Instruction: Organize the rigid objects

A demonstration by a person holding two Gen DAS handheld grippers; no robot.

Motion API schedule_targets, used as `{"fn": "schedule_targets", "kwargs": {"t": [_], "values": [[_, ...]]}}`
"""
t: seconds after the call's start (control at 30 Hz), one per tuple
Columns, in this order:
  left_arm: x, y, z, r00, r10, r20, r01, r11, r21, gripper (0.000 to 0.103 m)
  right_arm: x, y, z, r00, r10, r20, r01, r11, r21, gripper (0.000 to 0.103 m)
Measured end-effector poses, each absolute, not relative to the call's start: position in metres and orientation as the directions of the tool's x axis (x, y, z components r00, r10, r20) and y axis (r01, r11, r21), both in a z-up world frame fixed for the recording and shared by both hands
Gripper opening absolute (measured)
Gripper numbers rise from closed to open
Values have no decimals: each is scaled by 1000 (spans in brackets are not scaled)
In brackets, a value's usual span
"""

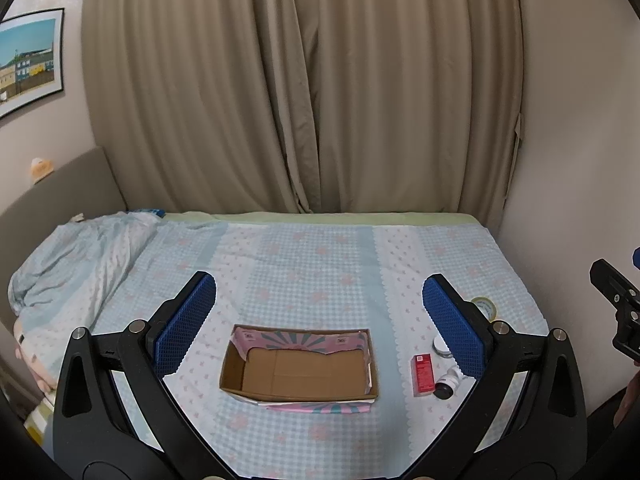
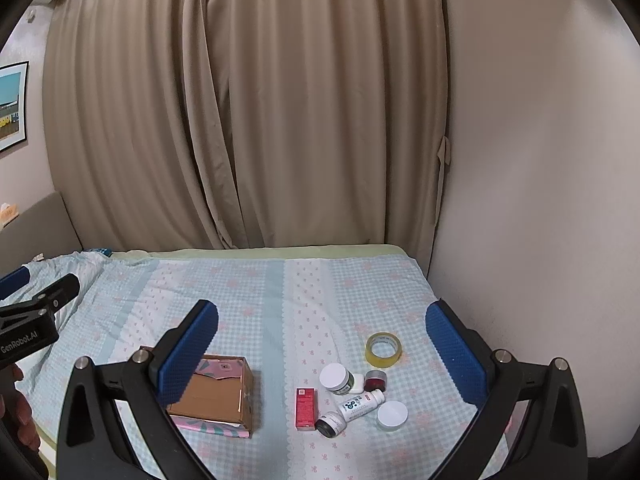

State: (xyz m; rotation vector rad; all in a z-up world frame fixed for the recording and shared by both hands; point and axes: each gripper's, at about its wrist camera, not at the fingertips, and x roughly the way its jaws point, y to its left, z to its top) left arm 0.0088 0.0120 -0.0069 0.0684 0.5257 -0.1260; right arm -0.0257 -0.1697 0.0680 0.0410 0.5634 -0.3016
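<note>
An open, empty cardboard box (image 1: 300,372) lies on the bed, also in the right wrist view (image 2: 218,394). To its right lies a cluster of items: a red carton (image 2: 306,407), a white bottle lying down (image 2: 358,404), a dark-lidded jar (image 2: 331,424), a white-lidded jar (image 2: 336,377), a small red-topped tin (image 2: 376,380), a white lid (image 2: 393,415) and a tape roll (image 2: 383,348). My left gripper (image 1: 319,320) is open and empty above the box. My right gripper (image 2: 322,344) is open and empty above the cluster.
The bed has a blue checked sheet (image 2: 280,292), with a crumpled duvet (image 1: 76,256) at the left. Beige curtains (image 1: 304,88) hang behind it. A wall (image 2: 540,200) borders the bed's right side. The red carton (image 1: 423,374) and tape (image 1: 485,307) also show in the left wrist view.
</note>
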Motion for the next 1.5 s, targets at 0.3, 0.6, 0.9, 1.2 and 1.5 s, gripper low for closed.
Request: {"fn": "schedule_targets", "kwargs": {"t": [0.3, 0.6, 0.9, 1.2, 1.5], "values": [[20, 6, -9, 844, -106, -526, 144, 989, 32, 103, -21, -172, 68, 801, -261, -540, 287, 957, -36, 103], [47, -20, -36, 777, -155, -611, 242, 968, 62, 103, -23, -193, 55, 763, -289, -578, 349, 937, -8, 103], [98, -98, -137, 577, -234, -782, 357, 934, -16, 103, -3, -258, -7, 622, -336, -707, 456, 890, -22, 103], [146, -176, -257, 396, -189, -899, 309, 949, -64, 102, 58, -343, -108, 505, -231, -831, 443, 896, 20, 103], [192, -213, -389, 226, -119, -967, 260, 964, -58, 95, 119, -398, -248, 346, -67, -936, 453, 885, 104, 101]]}}
